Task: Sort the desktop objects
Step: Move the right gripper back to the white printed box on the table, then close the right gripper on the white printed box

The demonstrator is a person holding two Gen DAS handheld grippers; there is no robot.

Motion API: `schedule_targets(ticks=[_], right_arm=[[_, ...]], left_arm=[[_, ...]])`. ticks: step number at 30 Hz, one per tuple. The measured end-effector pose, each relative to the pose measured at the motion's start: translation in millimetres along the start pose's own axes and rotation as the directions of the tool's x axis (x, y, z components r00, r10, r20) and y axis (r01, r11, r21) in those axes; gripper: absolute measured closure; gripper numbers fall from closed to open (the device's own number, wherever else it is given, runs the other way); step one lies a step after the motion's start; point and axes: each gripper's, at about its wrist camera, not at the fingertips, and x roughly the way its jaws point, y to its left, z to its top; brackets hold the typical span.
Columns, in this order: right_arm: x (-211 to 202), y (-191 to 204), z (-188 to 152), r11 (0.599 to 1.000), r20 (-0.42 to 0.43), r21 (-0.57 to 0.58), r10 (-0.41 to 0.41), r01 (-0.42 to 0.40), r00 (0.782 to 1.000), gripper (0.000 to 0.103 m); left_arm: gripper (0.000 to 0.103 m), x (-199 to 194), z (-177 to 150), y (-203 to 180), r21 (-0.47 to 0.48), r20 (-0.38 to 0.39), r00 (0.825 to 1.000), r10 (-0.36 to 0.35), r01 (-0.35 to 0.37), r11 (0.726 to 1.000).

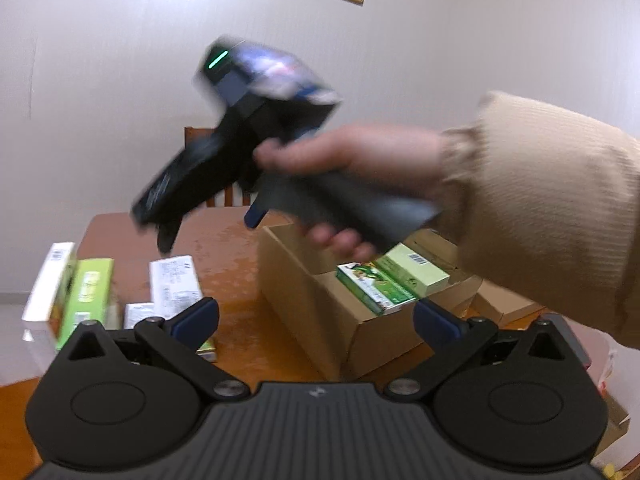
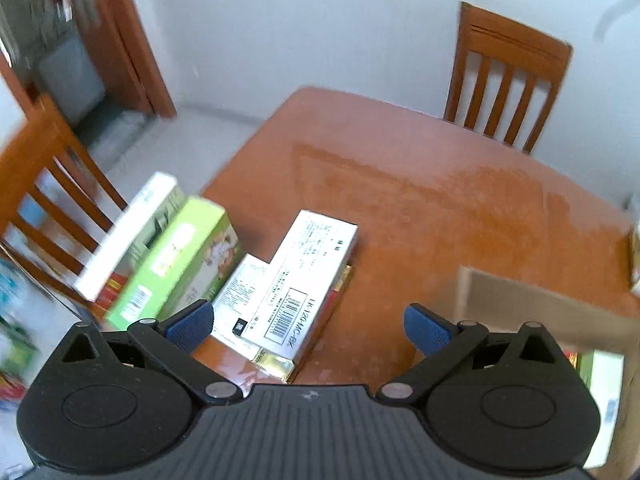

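In the left wrist view, the left gripper [image 1: 316, 322] is being held above the bench [image 1: 228, 248] with its jaws apart and nothing between them. Ahead, the right gripper [image 1: 168, 236] is being carried by a hand [image 1: 352, 172] in a beige sleeve [image 1: 552, 208], blurred; whether its jaws are apart cannot be told in this view. A cardboard box [image 1: 320, 312] is standing open at the right, and a green carton [image 1: 376, 286] with a pale green carton [image 1: 418, 270] beside it are lying at its top. More cartons are waiting at the left.

In the right wrist view, the right gripper [image 2: 308, 326] is being shown with jaws apart and empty, over a white barcode carton [image 2: 308, 280] that is lying on top of flatter packs. A lime green carton [image 2: 176, 260] is standing just beside. Probably the white carton is being approached next. The jaws should be lowered across its narrow sides, near the middle, so that the packs under it are not being dragged along.
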Motion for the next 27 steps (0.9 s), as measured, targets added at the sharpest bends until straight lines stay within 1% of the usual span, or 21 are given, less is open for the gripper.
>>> schedule_targets(ticks=[1,3,5,7,9,10,12,13,15,17,20,21,23,24,25,27], right_arm=[[13,10,3,0.999,-0.021,-0.021,-0.046,0.045,0.999,0.0],[43,28,7,0.99,-0.064,-0.057,-0.13,0.127,0.989,0.0],[68,37,7,0.972,-0.089,-0.091,-0.224,0.216,0.97,0.0],[89,41,8,0.955,-0.101,-0.09,-0.292,0.283,0.951,0.0],[102,40,8,0.944,-0.096,-0.071,-0.328,0.322,0.94,0.0],[102,40,10,0.938,-0.076,-0.054,-0.345,0.341,0.936,0.0],[104,43,14,0.915,-0.059,-0.052,-0.403,0.4,0.913,0.0],[105,43,15,0.909,-0.059,-0.045,-0.416,0.414,0.908,0.0],[107,42,15,0.909,-0.063,-0.021,-0.416,0.415,0.907,0.0],[106,41,16,0.903,-0.064,0.003,-0.429,0.43,0.901,0.0],[93,45,17,0.883,-0.001,0.026,-0.468,0.468,0.884,0.0],[92,44,18,0.886,0.001,0.037,-0.462,0.461,0.887,0.0],[100,35,20,0.915,-0.077,0.089,-0.387,0.393,0.919,0.0],[106,30,20,0.926,-0.117,0.121,-0.345,0.358,0.931,0.0],[110,27,18,0.928,-0.136,0.141,-0.327,0.345,0.935,0.0],[116,26,17,0.924,-0.146,0.148,-0.331,0.352,0.932,0.0]], left_arm=[[0.0,-3,-2,3,0.009,0.006,1.0,0.002,-0.003,1.0],[0.0,-8,-4,10,0.018,0.007,1.0,0.011,-0.011,1.0],[0.0,-12,-6,17,0.019,0.006,1.0,0.015,-0.016,1.0],[0.0,-13,-8,23,0.017,-0.001,1.0,0.028,-0.028,0.999],[0.0,-15,-10,29,0.009,-0.006,0.999,0.035,-0.035,0.999],[0.0,-14,-11,32,0.005,-0.011,0.999,0.036,-0.036,0.999],[0.0,-15,-11,36,0.001,-0.016,0.999,0.035,-0.035,0.999],[0.0,-15,-12,38,0.002,-0.016,0.999,0.033,-0.033,0.999],[0.0,-15,-13,40,0.005,-0.015,0.999,0.029,-0.029,1.0],[0.0,-16,-14,41,0.005,-0.013,1.0,0.023,-0.022,1.0],[0.0,-17,-18,42,0.011,-0.008,1.0,0.008,-0.007,1.0],[0.0,-17,-19,42,0.013,-0.006,1.0,0.006,-0.006,1.0],[0.0,-19,-21,43,0.012,0.0,1.0,-0.001,0.001,1.0],[0.0,-19,-23,42,0.012,0.002,1.0,-0.002,0.001,1.0],[0.0,-18,-24,41,0.014,-0.002,1.0,0.0,0.0,1.0],[0.0,-24,-28,36,0.019,-0.007,1.0,0.005,-0.005,1.0]])
